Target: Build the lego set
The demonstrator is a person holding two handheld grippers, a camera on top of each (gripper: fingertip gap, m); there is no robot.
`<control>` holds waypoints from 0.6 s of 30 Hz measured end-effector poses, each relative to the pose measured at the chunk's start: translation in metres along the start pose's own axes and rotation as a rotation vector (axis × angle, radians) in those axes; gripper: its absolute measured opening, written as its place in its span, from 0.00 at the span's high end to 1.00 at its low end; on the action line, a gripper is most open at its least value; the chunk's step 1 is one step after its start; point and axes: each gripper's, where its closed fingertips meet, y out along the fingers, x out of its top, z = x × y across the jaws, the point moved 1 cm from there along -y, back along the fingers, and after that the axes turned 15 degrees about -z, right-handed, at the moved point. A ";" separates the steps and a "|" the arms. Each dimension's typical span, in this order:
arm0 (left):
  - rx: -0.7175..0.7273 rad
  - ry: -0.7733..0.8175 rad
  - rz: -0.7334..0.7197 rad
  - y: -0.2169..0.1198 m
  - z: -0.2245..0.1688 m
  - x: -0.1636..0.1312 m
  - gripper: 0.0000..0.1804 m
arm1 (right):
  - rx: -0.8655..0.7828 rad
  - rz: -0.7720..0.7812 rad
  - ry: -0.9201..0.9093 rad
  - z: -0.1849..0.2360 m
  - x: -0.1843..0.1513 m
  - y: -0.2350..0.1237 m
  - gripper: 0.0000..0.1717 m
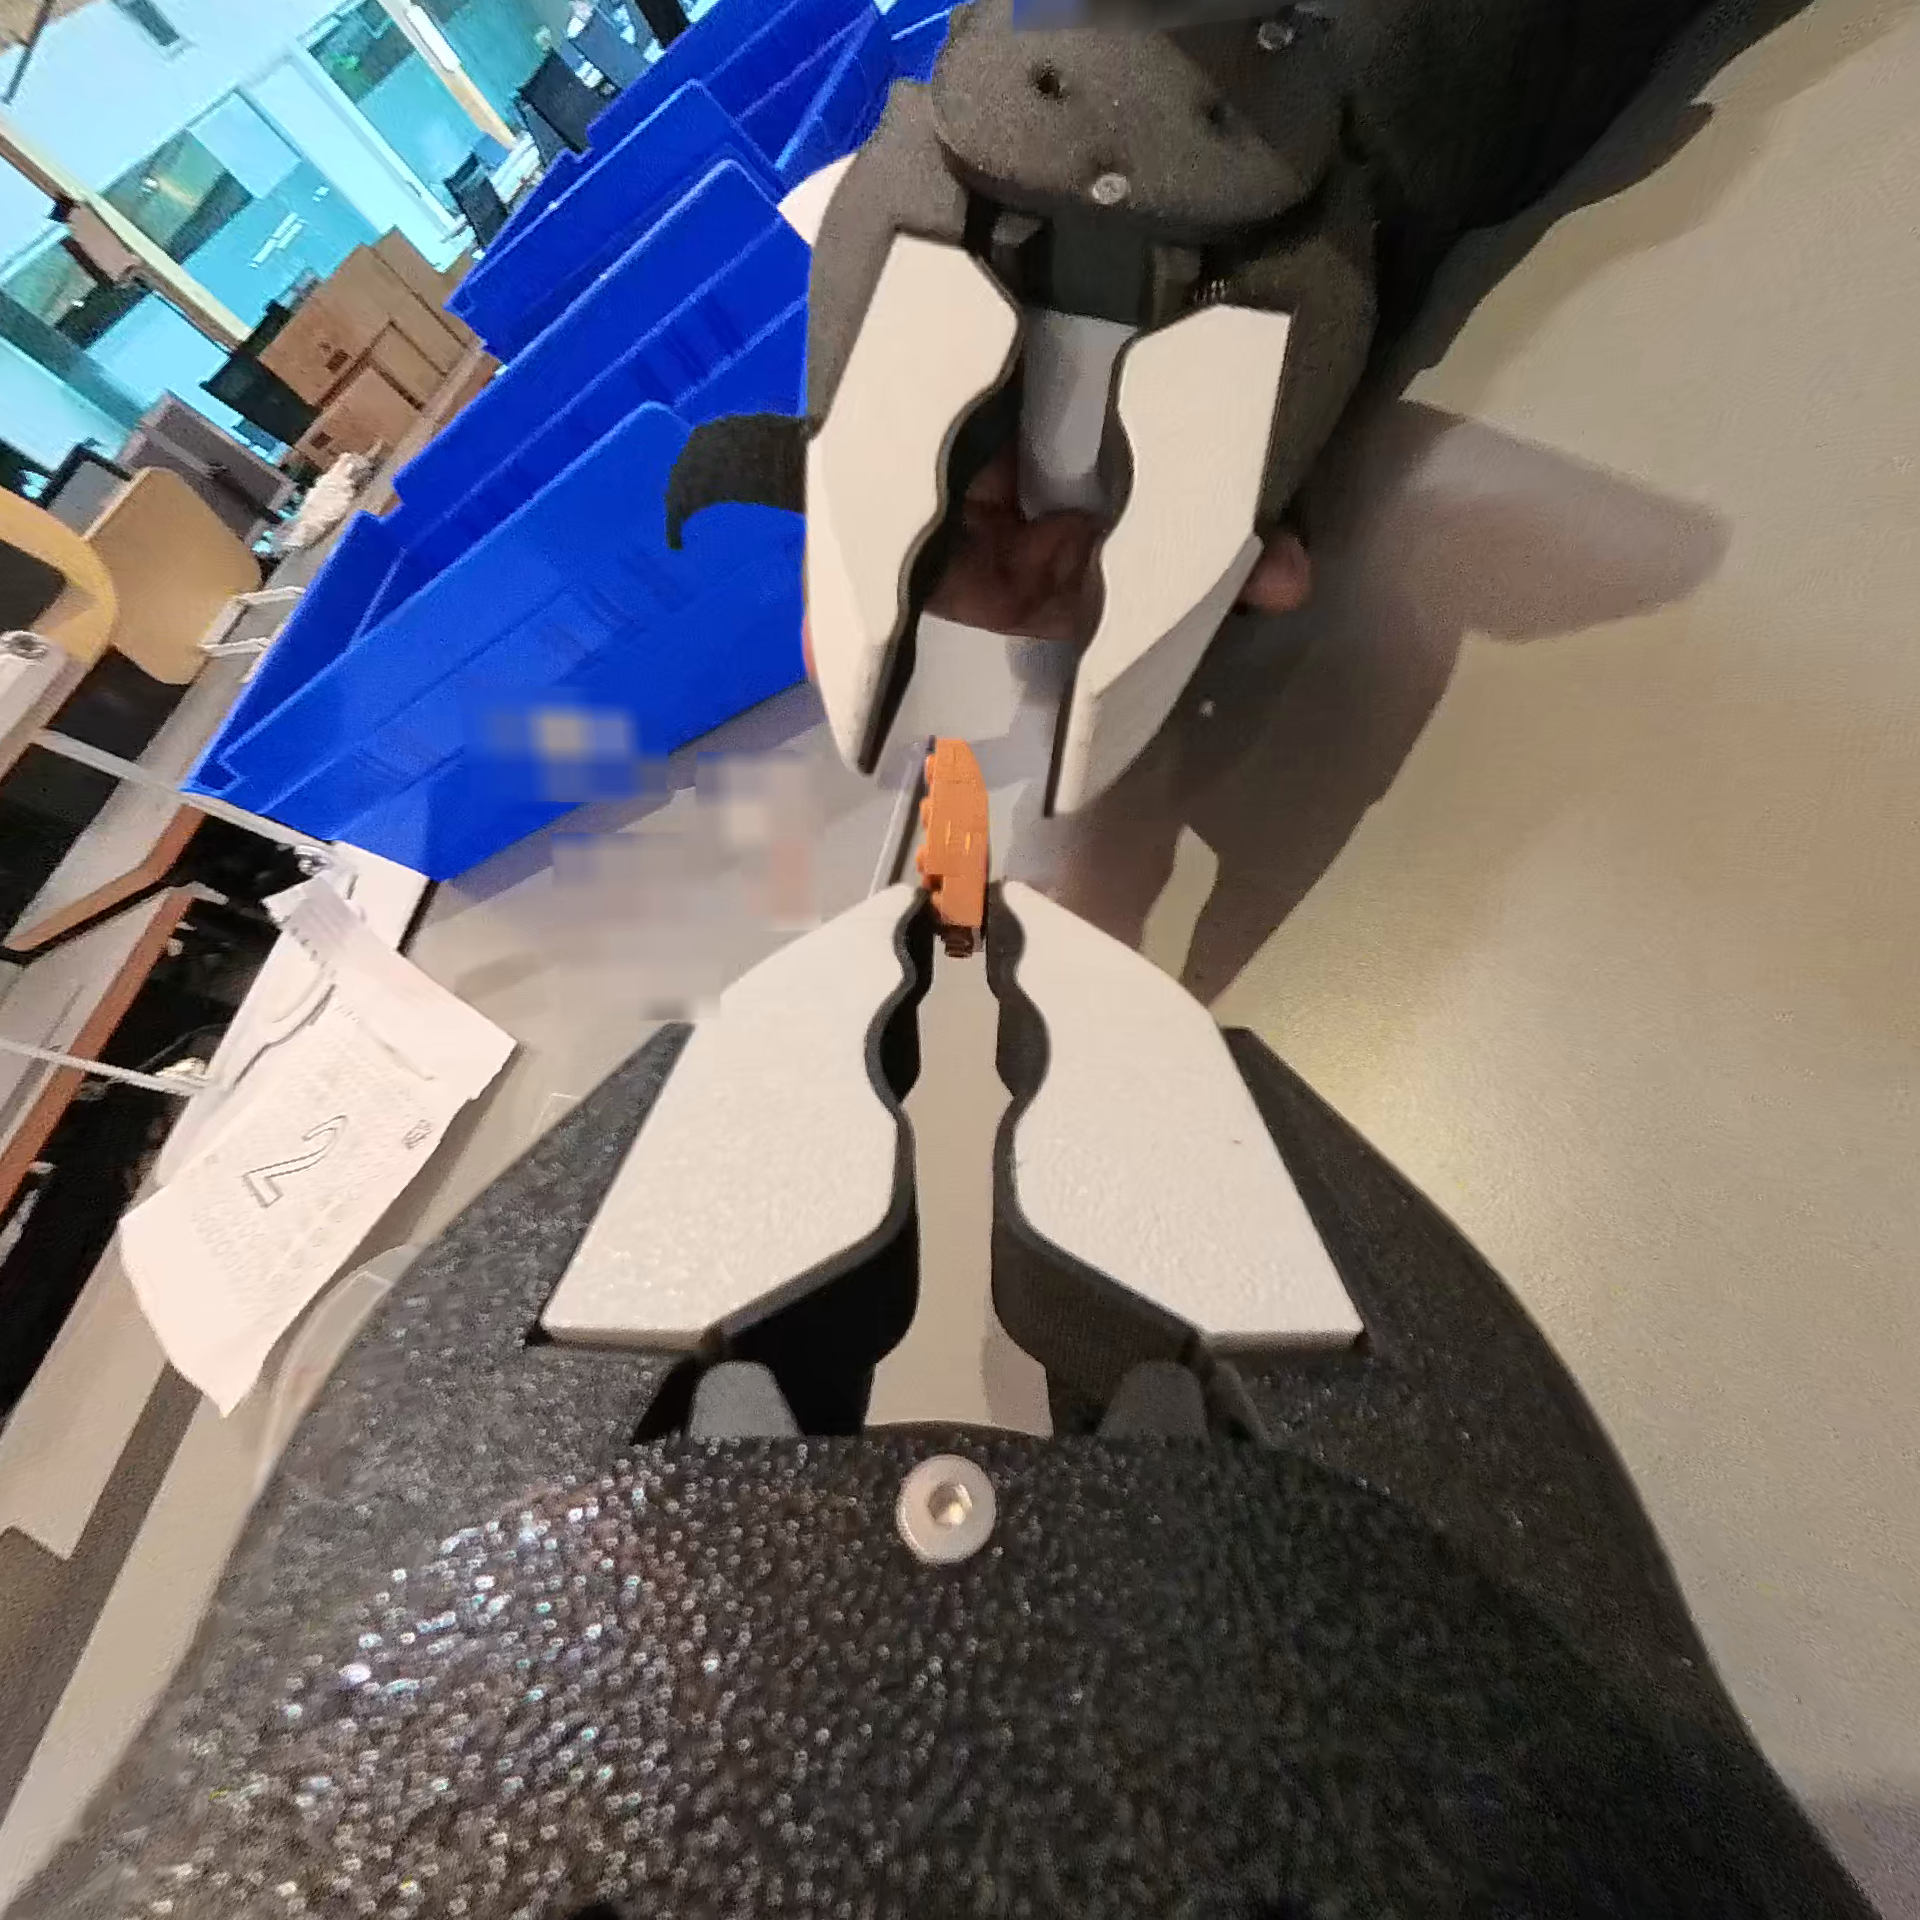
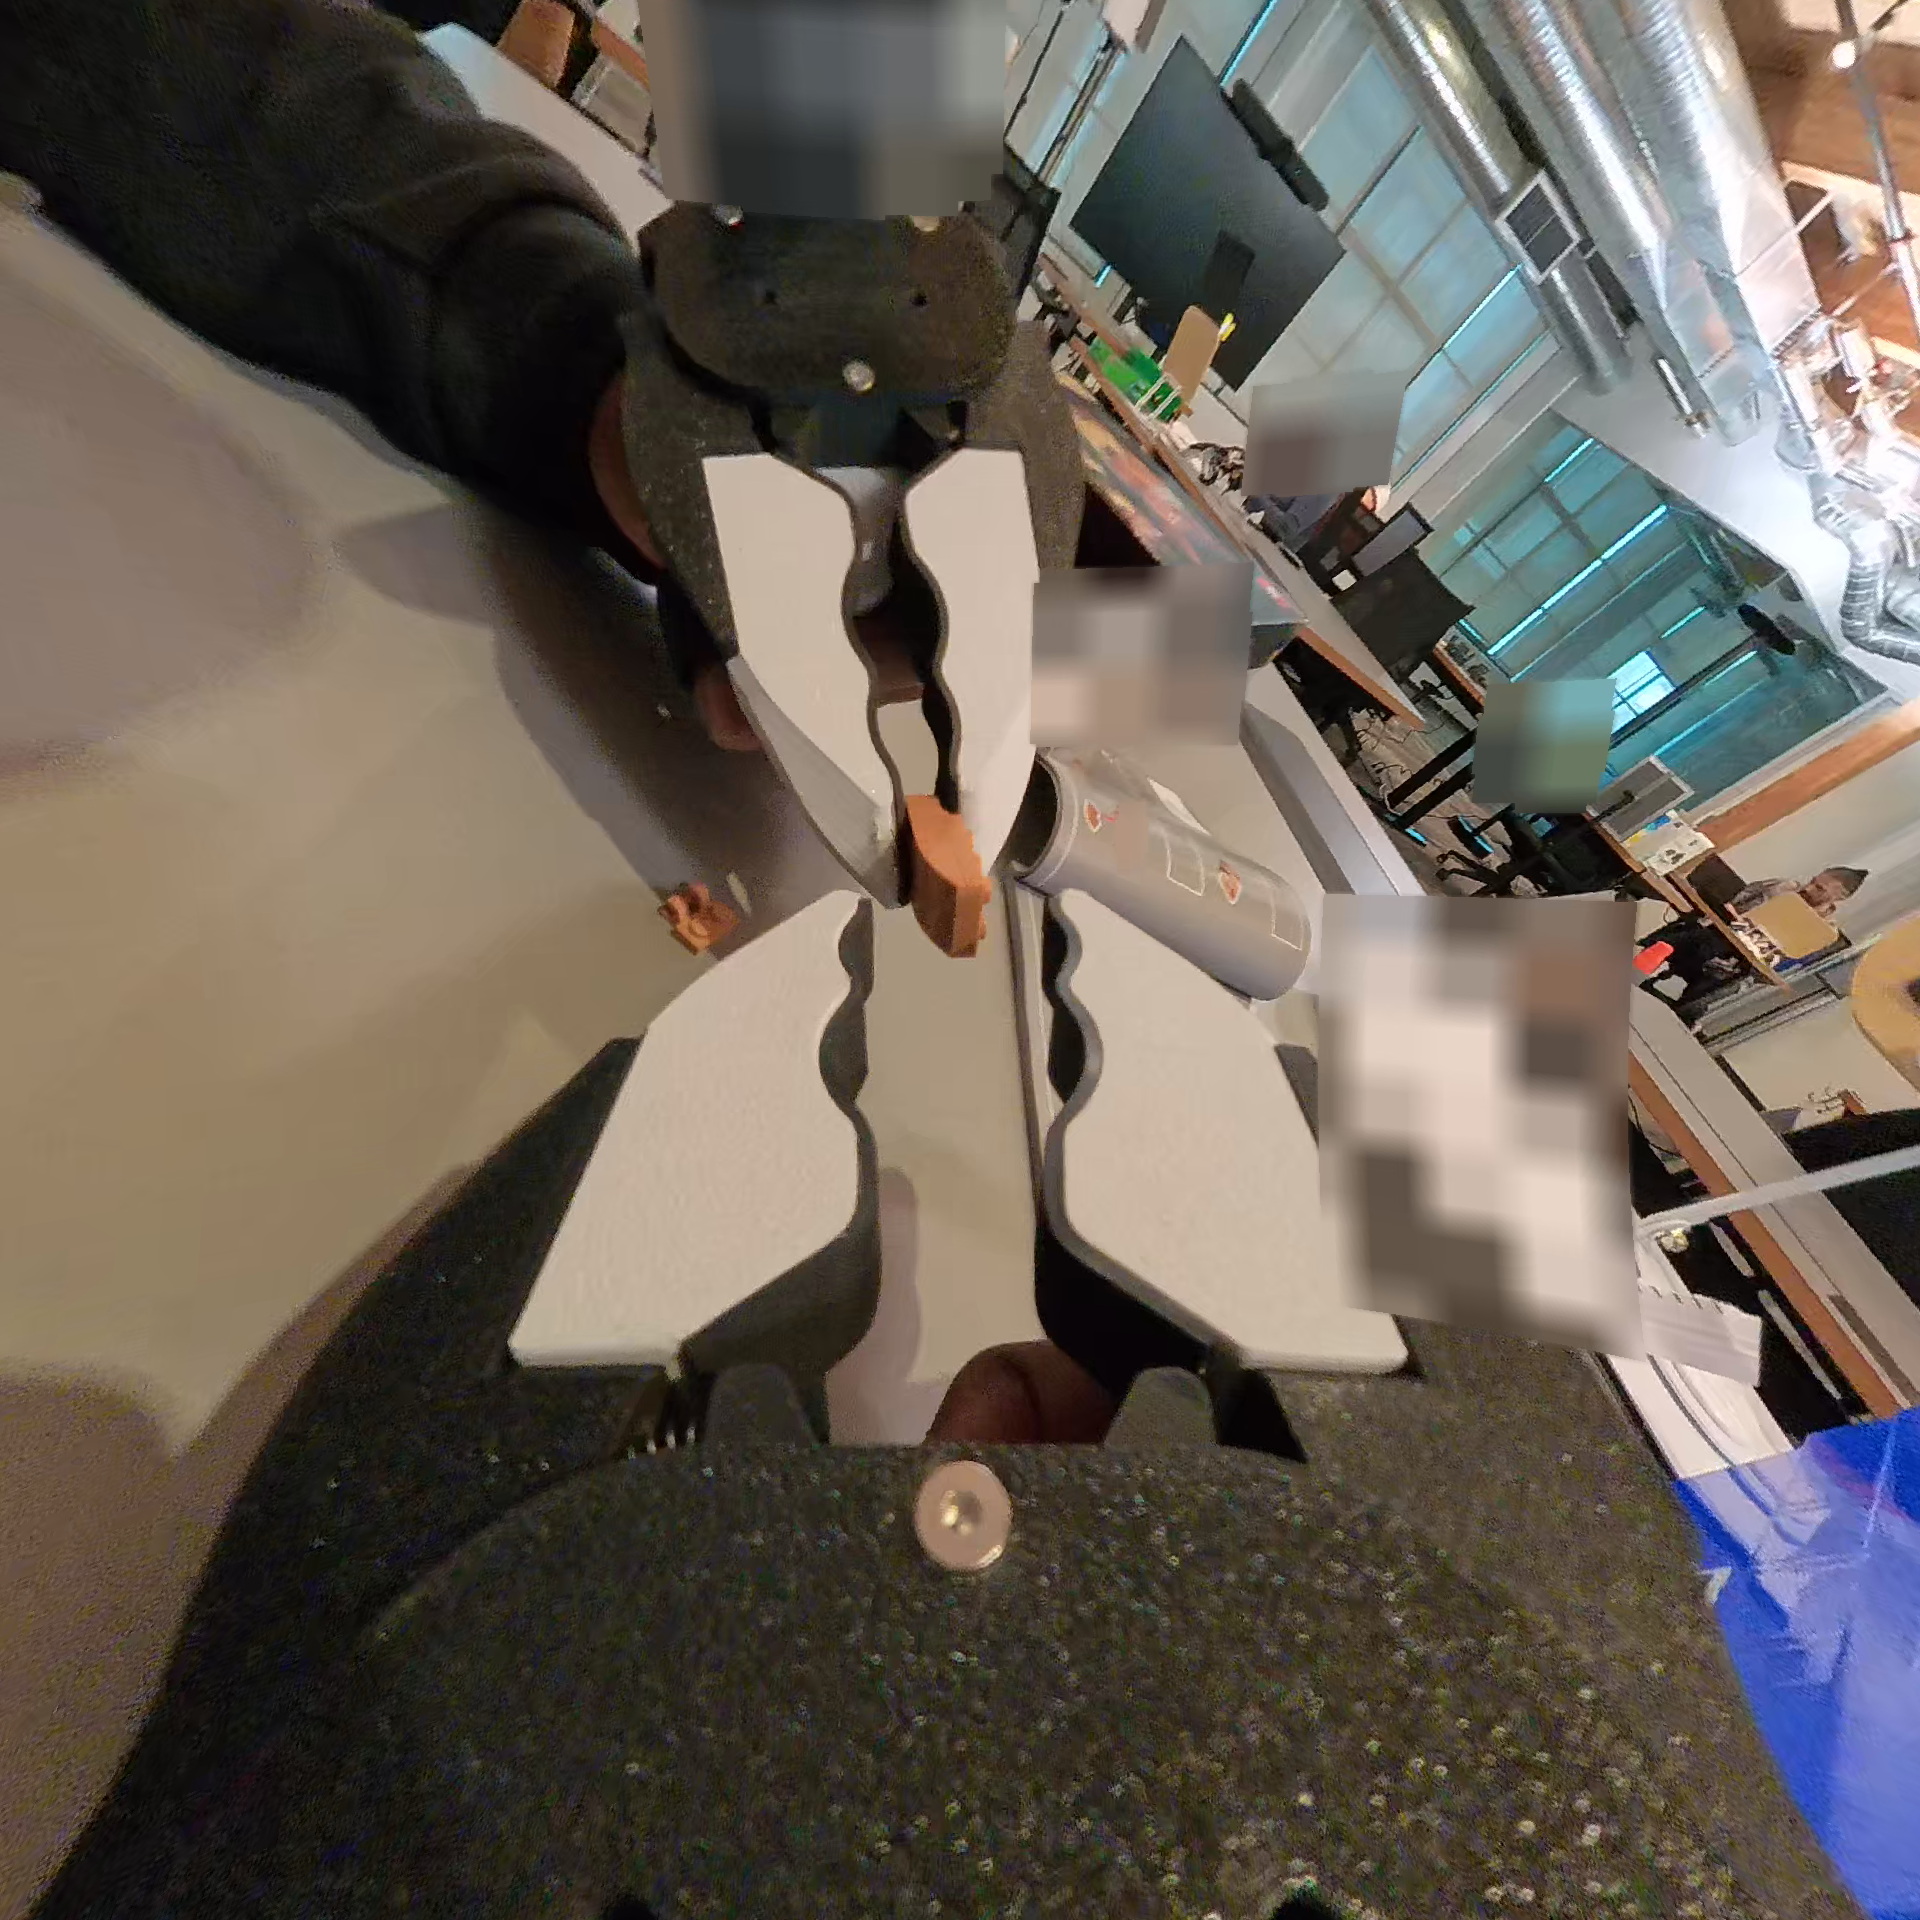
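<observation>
Two grippers meet nose to nose above a pale tabletop [image 1: 1558,935]. The left gripper [image 1: 958,899] is clenched on one end of a small orange studded toy brick [image 1: 958,831], both fingertip pads pressing its flat faces, so the piece juts forward in the air. The right gripper [image 2: 954,914] stands spread, its fingers [image 2: 748,1039] flanking the brick's free end without touching it (nothing lies in its grasp). Judging by look, the brick is light, rigid moulded plastic with smooth faces, so it could swivel or slip if pinched only at a corner; the safest hold seems to be flat across its two broad sides, on the exposed half. Beyond, a second small orange piece [image 2: 694,916] lies on the table, a grey cylindrical can [image 2: 1174,883] lies on its side, and blue plastic bins [image 1: 582,582] and a printed paper sheet [image 1: 312,1122] sit nearby.
</observation>
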 end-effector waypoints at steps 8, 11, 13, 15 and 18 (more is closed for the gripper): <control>-0.049 -0.001 0.035 0.004 -0.010 -0.004 0.95 | 0.092 0.020 0.000 0.012 -0.003 0.002 0.94; -0.053 -0.019 0.020 0.003 -0.009 -0.001 0.95 | 0.105 0.007 0.043 0.011 0.000 0.002 0.94; -0.062 -0.030 0.023 0.003 -0.010 -0.003 0.95 | 0.115 0.017 0.044 0.012 -0.002 0.003 0.94; -0.071 -0.054 0.028 0.002 -0.010 -0.005 0.92 | 0.113 0.036 0.021 0.012 -0.006 0.002 0.94; -0.102 -0.093 0.061 -0.005 -0.008 -0.010 0.84 | 0.113 0.051 -0.007 0.011 -0.008 -0.002 0.94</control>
